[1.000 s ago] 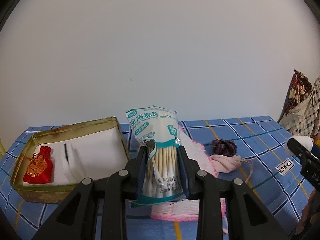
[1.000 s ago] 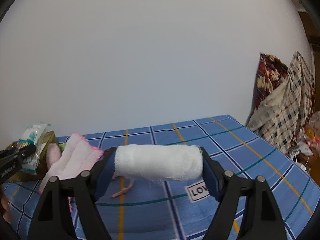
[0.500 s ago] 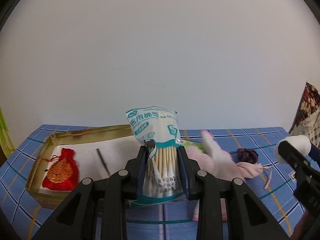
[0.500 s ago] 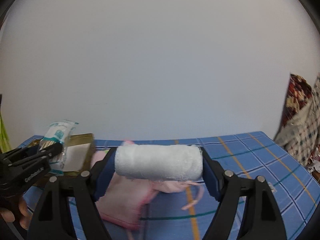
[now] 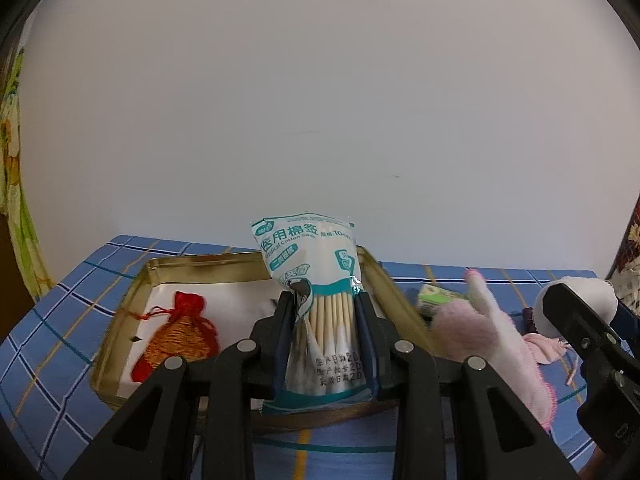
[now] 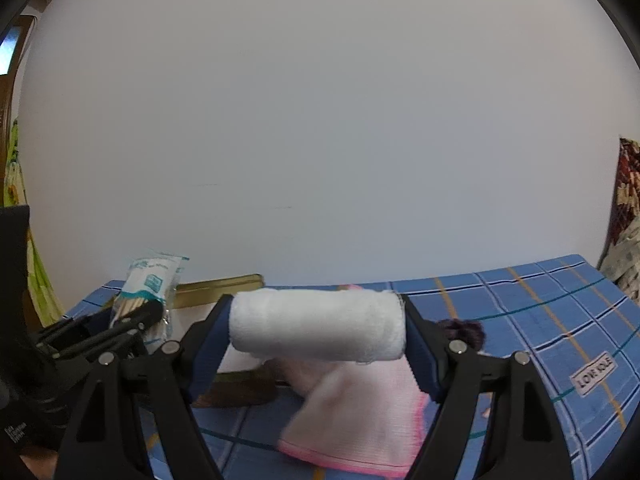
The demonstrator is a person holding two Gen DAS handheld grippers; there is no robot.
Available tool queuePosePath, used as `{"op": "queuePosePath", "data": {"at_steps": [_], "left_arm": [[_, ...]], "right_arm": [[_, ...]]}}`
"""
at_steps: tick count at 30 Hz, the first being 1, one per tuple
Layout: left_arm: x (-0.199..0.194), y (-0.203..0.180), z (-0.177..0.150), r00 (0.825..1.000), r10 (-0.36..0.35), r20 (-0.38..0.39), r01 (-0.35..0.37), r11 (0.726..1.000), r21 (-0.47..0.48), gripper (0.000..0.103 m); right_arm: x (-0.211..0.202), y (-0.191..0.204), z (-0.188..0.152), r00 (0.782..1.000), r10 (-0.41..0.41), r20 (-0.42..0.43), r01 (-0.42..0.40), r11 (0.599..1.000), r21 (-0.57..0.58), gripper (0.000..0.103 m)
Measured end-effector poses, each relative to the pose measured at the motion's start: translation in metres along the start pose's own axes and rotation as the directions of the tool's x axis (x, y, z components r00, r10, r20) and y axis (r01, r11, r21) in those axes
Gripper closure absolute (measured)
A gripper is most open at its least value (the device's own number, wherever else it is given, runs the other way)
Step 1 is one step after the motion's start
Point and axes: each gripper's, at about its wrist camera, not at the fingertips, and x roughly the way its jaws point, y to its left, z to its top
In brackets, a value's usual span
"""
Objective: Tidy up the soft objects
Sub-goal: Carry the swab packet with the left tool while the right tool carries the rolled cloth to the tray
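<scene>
Pinching a white-and-teal plastic packet of wooden-stick cotton swabs [image 5: 316, 304] upright between the left tongs [image 5: 325, 340], pads pressing on both sides; packet front showing large Chinese characters, the English words "Medical Cotton Swab" and smaller lines of black print near the bottom, too small for reading. Hanging just in front of a shallow gold-coloured rectangular metal tin [image 5: 120, 320] lined in white, with a red drawstring pouch with gold embroidery [image 5: 176, 336] lying inside at its left. Clamping a white rolled gauze bandage [image 6: 318, 324] crosswise by its two ends in the right tongs [image 6: 318, 330], above a pink-edged pale knitted cloth [image 6: 360, 412] spread on the blue plaid-covered surface [image 6: 540, 304]. Lying beyond the cloth, a dark purple fuzzy scrunchie [image 6: 464, 330]. Showing to the right on the plaid cover, a small white sewn label [image 6: 595, 369] reading something like "LOVE", remaining letters unclear. Peeking beside the tin, a small green-and-white printed box [image 5: 438, 300], writing illegible.
</scene>
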Motion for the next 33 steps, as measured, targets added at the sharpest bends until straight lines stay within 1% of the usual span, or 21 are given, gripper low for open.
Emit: {"op": "queuePosePath", "data": {"at_steps": [5, 8, 11, 17, 18, 21, 23, 33], "left_arm": [[0.004, 0.027, 0.002, 0.999, 0.042, -0.013, -0.043, 0.999, -0.034, 0.07], [0.01, 0.046, 0.0, 0.997, 0.064, -0.031, -0.065, 0.997, -0.051, 0.07], [0.014, 0.056, -0.001, 0.996, 0.082, -0.039, -0.085, 0.995, -0.057, 0.07], [0.022, 0.062, -0.002, 0.991, 0.112, -0.067, -0.116, 0.991, -0.061, 0.07], [0.022, 0.061, -0.003, 0.991, 0.117, -0.071, -0.121, 0.991, -0.058, 0.07], [0.027, 0.064, -0.004, 0.985, 0.145, -0.092, -0.15, 0.988, -0.046, 0.07], [0.032, 0.065, -0.006, 0.981, 0.157, -0.112, -0.163, 0.986, -0.046, 0.07], [0.042, 0.063, -0.013, 0.966, 0.201, -0.164, -0.206, 0.978, -0.015, 0.07]], "right_arm": [[0.009, 0.021, 0.001, 1.0, 0.019, 0.007, -0.019, 1.0, -0.007, 0.024], [0.019, 0.031, 0.0, 1.0, 0.029, 0.0, -0.029, 1.0, -0.003, 0.024], [0.03, 0.041, -0.002, 0.999, 0.041, -0.014, -0.041, 0.999, 0.0, 0.024], [0.053, 0.06, -0.004, 0.998, 0.046, -0.036, -0.046, 0.999, -0.008, 0.024], [0.061, 0.06, -0.002, 0.998, 0.047, -0.04, -0.048, 0.999, -0.007, 0.024], [0.068, 0.059, -0.004, 0.997, 0.048, -0.058, -0.048, 0.999, -0.007, 0.024], [0.074, 0.067, -0.005, 0.996, 0.049, -0.073, -0.05, 0.999, -0.013, 0.024], [0.1, 0.067, -0.013, 0.986, 0.049, -0.161, -0.058, 0.997, -0.053, 0.024]]}}
